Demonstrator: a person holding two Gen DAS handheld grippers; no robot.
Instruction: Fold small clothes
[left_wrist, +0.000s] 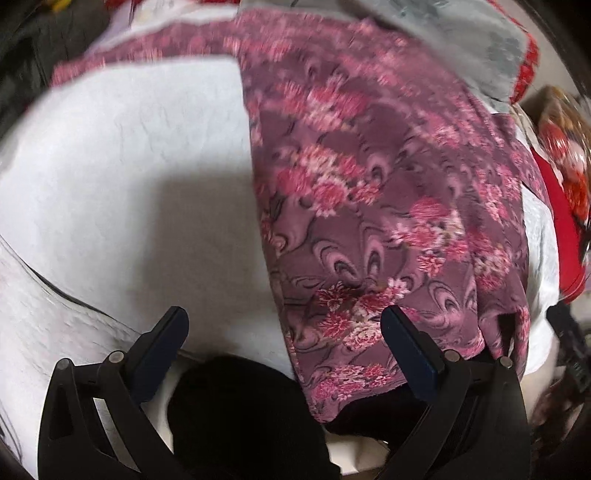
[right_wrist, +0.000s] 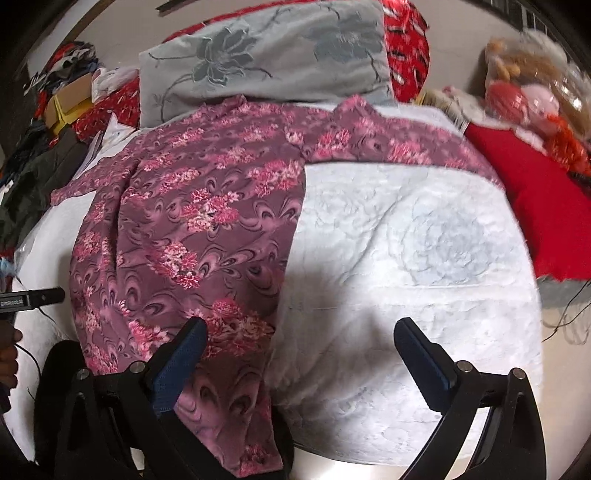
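garment (right_wrist: 192, 229): purple floral, spread flat on white quilt (right_wrist: 406, 258)
left gripper (left_wrist: 284, 321): released, above near hem
right gripper (right_wrist: 299, 332): released, straddling garment's right edge

Soft, even light; left wrist view motion-blurred, both fisheye-bent with dark vignetted corners.

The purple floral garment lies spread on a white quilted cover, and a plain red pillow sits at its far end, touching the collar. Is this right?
Not quite. The pillow at the far end of the purple floral garment is grey with a flower pattern, not plain red; the right wrist view shows it. The garment does lie spread on the white quilted cover.
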